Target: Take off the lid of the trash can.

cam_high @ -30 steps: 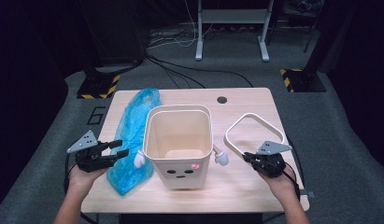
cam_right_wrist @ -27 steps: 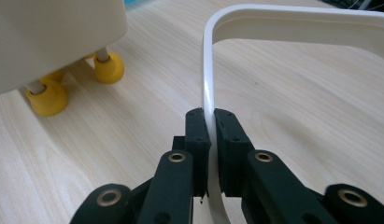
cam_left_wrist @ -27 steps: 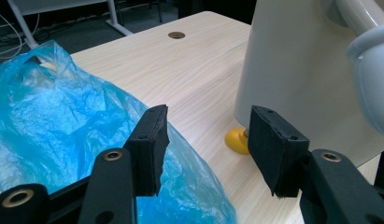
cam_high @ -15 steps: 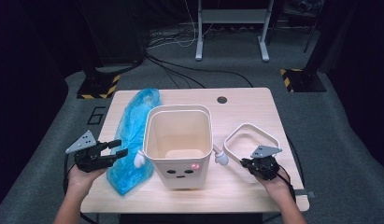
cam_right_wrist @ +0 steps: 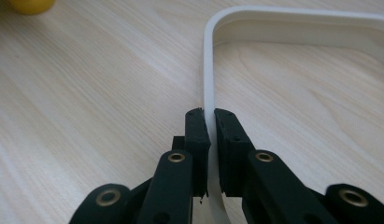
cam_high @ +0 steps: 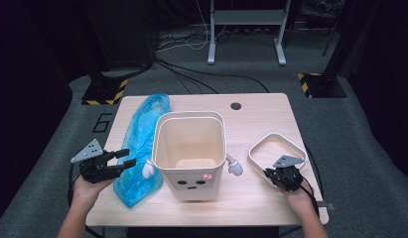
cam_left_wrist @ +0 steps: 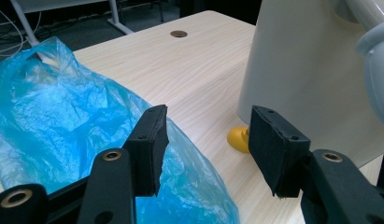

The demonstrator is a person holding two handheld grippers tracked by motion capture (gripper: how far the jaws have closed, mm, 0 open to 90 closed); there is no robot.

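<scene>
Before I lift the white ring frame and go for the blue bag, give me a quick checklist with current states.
1. Right gripper shut on the white rectangular plastic ring frame: ok, jaws clamp its rim.
2. Frame free of other things: ok, it lies flat on the wooden table, apart from the cream plastic bin with a face.
3. Left gripper open: ok, jaws wide apart.
4. Left gripper on the crumpled blue plastic bag: not ok, one jaw over it, nothing pinched.
5. Bin interior free for the bag: ok, nothing seen inside.
6. Grip firmness on frame: cannot tell.
</scene>
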